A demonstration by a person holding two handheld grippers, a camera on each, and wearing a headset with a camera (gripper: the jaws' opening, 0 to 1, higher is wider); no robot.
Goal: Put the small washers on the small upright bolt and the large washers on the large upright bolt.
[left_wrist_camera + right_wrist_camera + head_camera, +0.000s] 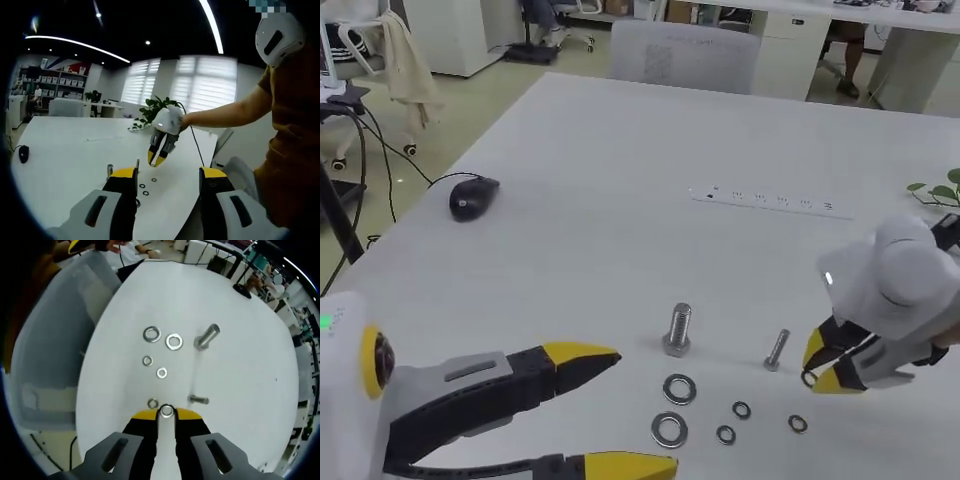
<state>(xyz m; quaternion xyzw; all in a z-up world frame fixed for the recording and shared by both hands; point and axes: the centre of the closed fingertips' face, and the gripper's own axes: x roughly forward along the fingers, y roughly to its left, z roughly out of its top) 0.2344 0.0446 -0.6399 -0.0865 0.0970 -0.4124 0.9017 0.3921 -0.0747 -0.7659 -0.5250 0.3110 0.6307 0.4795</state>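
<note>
Here, on a wide white worktop (620, 180), the left tool (168, 174) hangs with its yellow-tipped jaws spread wide and nothing between them. The right tool (817, 379) has its tips closed on one small washer (167, 411), just right of the small bolt (777, 350). The large bolt (678, 330) stands upright near the middle of the worktop, left of the small bolt. In front of it lie one large washer (679, 389) and a second large washer (669, 430), flat and apart. Three loose small washers (741, 409) lie between these and the right tool.
</note>
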